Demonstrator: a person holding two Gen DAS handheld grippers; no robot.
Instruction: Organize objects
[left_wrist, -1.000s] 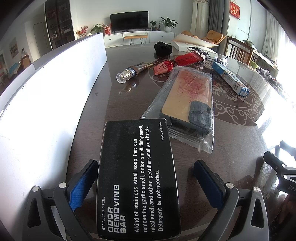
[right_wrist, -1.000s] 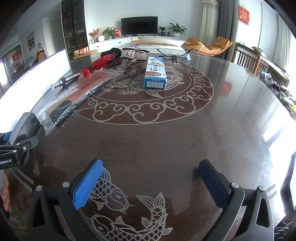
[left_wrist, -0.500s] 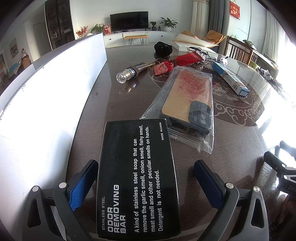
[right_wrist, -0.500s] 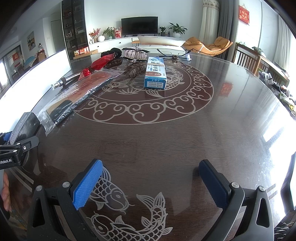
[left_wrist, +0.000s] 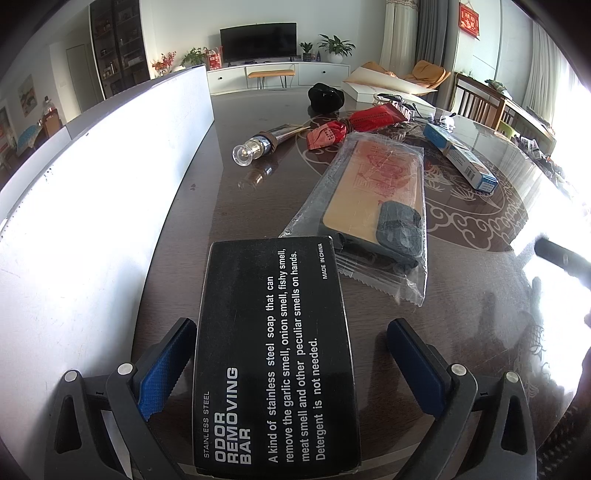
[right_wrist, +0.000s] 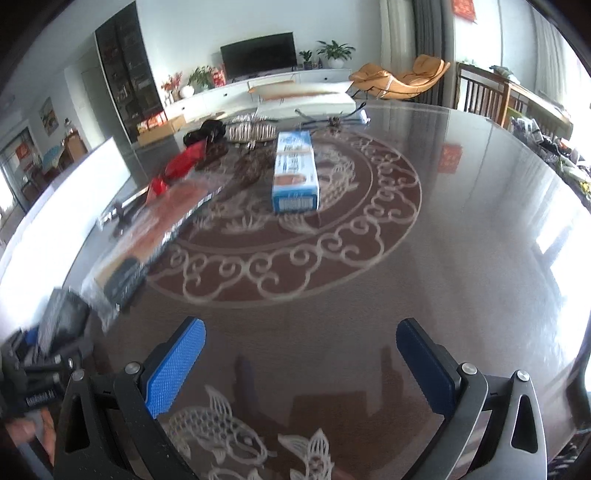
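Observation:
A black box (left_wrist: 273, 350) printed "Odor Removing Bar" lies flat on the dark table (left_wrist: 461, 295), between the fingers of my left gripper (left_wrist: 290, 326). That gripper is open: the left finger (left_wrist: 166, 365) sits close against the box's edge and the right finger (left_wrist: 413, 365) stands well clear. My right gripper (right_wrist: 301, 325) is open above bare table with nothing between its fingers. A blue and white carton (right_wrist: 295, 173) lies ahead of it. The black box (right_wrist: 62, 317) and left gripper appear blurred at the far left of the right wrist view.
A clear bag holding a wooden board and dark pad (left_wrist: 373, 206) lies just beyond the black box. Farther back are a metal bottle (left_wrist: 258, 144), red packets (left_wrist: 354, 125), a black bundle (left_wrist: 327, 98) and the blue carton (left_wrist: 460, 157). A white panel (left_wrist: 92, 206) borders the left.
My right gripper has lifted and moved, so its view is blurred and sits higher over the table. The left gripper and the black box have stayed put.

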